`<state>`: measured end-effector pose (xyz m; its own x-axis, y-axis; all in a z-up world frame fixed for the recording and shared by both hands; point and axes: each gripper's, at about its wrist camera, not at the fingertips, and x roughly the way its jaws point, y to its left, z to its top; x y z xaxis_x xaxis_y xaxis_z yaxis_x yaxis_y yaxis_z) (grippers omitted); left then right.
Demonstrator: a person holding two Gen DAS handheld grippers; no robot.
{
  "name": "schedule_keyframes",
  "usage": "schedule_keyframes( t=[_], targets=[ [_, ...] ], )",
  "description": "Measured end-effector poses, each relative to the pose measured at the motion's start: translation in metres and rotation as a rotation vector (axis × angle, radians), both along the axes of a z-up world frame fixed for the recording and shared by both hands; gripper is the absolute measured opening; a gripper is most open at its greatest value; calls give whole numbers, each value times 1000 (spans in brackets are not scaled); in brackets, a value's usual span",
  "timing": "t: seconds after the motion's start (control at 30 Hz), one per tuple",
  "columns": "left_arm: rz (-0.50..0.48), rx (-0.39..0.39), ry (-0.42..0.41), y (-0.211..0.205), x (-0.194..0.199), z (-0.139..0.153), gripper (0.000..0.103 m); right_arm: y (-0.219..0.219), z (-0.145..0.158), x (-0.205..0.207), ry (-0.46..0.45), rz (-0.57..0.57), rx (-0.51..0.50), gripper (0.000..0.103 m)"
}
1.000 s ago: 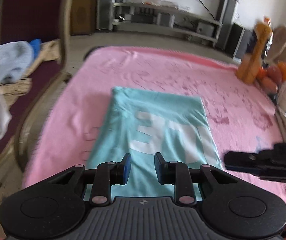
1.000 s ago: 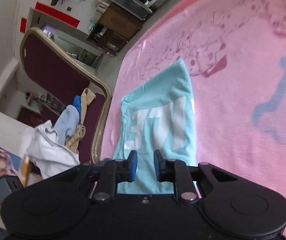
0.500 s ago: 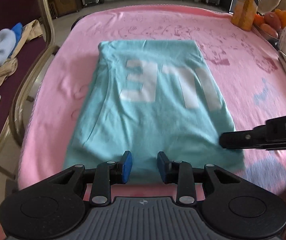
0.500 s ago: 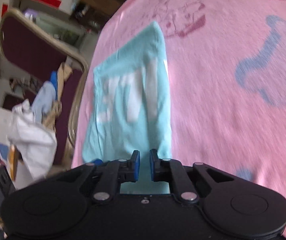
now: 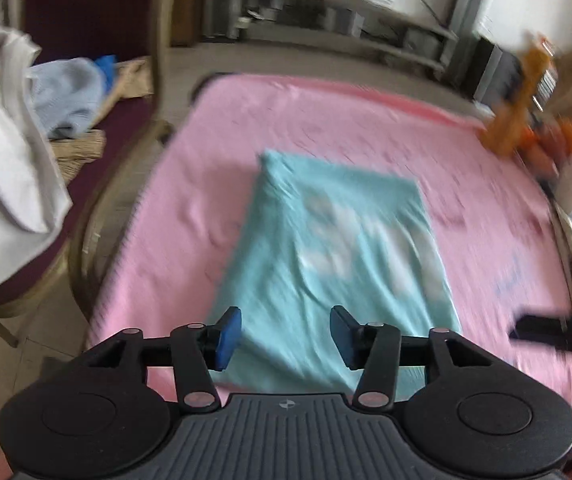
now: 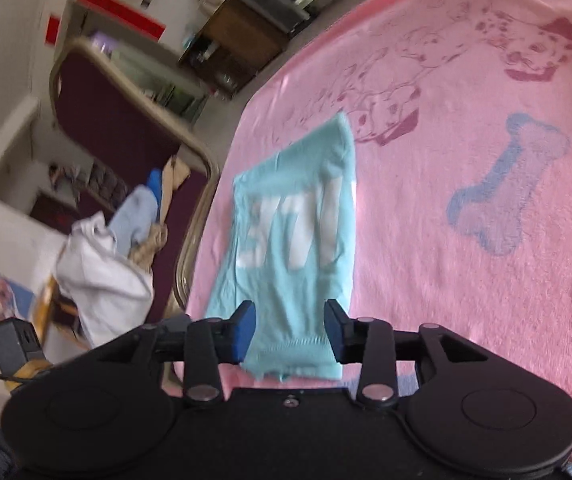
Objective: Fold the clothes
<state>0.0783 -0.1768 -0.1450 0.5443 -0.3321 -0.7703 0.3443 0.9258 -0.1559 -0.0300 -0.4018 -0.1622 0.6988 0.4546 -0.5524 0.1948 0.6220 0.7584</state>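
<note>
Shirt (image 5: 334, 272) folded into a long teal rectangle, flat on the pink blanket (image 5: 205, 184), both hand-held grippers spread wide and empty.

Left hand-held gripper (image 5: 285, 338) hovers over the shirt's near hem, blue pads well apart, nothing between them; left view blurred. Right hand-held gripper (image 6: 289, 330) likewise wide, its pads straddling the near end of the shirt (image 6: 298, 232) without a visible pinch. White lettering on the shirt's upper face. In the left view the right hand-held gripper shows as a dark bar at 3 o'clock, off the shirt's right edge. Blanket (image 6: 466, 208) printed with spotted dogs and a blue bone (image 6: 506, 184) at 2 o'clock. Chair (image 5: 97, 80) at 10 o'clock in the left view, heaped with white, pale blue and tan clothes (image 5: 9, 152).
</note>
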Motion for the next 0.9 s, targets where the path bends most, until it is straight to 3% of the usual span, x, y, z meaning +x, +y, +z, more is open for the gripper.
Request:
schedule_keyframes(
  t=[0.13, 0.23, 0.5, 0.63, 0.9],
  targets=[
    [36, -63, 78, 8, 38, -3, 51, -6, -8, 10, 16, -54, 41, 37],
    [63, -111, 137, 15, 66, -5, 65, -13, -6, 19, 7, -82, 64, 40],
    [62, -184, 316, 14, 109, -35, 67, -27, -21, 62, 50, -111, 126, 41],
    [41, -173, 347, 4, 117, -46, 70, -31, -38, 81, 77, -141, 162, 41],
    [18, -147, 361, -4, 126, -57, 69, -36, -56, 91, 109, -162, 141, 38]
  ],
)
